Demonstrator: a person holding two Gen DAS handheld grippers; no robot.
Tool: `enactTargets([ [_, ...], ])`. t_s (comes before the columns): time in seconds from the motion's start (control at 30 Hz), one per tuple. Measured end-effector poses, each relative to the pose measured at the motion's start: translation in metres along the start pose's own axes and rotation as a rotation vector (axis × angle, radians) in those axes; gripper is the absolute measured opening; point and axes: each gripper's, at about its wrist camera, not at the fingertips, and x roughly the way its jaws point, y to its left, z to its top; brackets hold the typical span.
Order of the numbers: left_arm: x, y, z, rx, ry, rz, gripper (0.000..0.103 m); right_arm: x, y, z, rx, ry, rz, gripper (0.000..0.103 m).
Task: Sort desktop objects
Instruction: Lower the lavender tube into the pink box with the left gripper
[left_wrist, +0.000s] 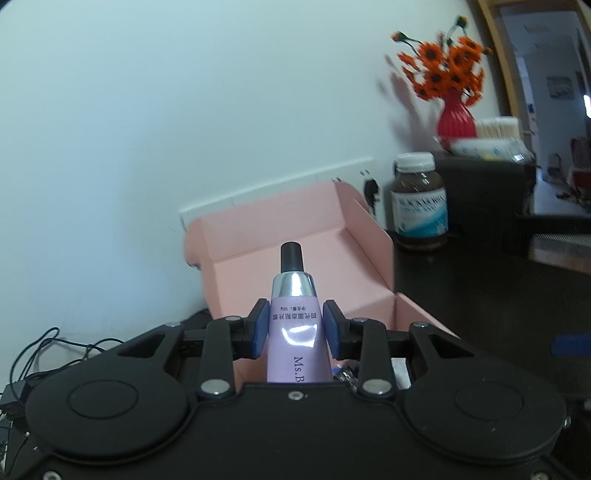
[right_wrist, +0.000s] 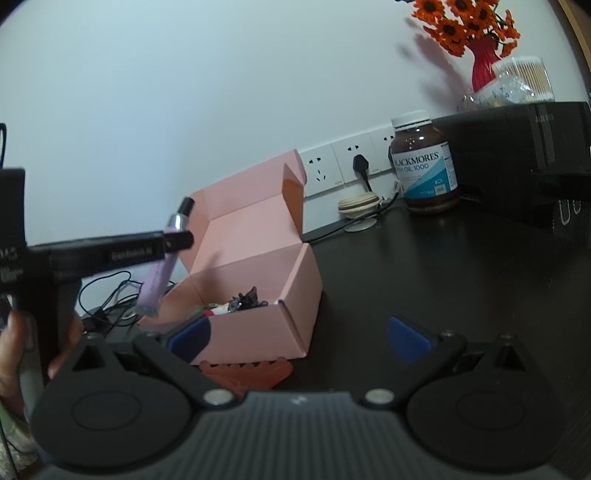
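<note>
At frame centre, the left gripper (left_wrist: 295, 326) pinches a lilac tube (left_wrist: 294, 332) with silver shoulder and black cap before the pink box (left_wrist: 258, 236); the right gripper (right_wrist: 299, 338) is spread, empty.

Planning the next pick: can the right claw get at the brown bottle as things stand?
Probably yes. The right claw is open and empty, and the dark desk between it and the bottle looks bare. The pink box sits off to the left, out of that path.

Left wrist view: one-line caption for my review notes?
Left gripper jaws shut on a lilac tube, cap forward, before the open pink box.
</note>
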Motion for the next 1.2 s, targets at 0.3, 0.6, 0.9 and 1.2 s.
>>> enactTargets([
  [0.3,0.016,0.001,-0.009,0.082,0.092,-0.038,0.032,0.000,0.003,0.000,-0.015,0.003,-0.006,0.102],
  [0.6,0.028,0.004,-0.019,0.063,0.192,-0.109,0.031,0.001,0.003,0.000,-0.016,0.010,-0.003,0.102],
  [0.9,0.039,0.007,-0.016,0.021,0.274,-0.129,0.033,0.002,0.003,0.000,-0.010,0.015,-0.006,0.102],
  [1.2,0.047,0.011,-0.019,-0.027,0.311,-0.126,0.033,0.002,0.003,0.000,-0.006,0.015,-0.004,0.102],
])
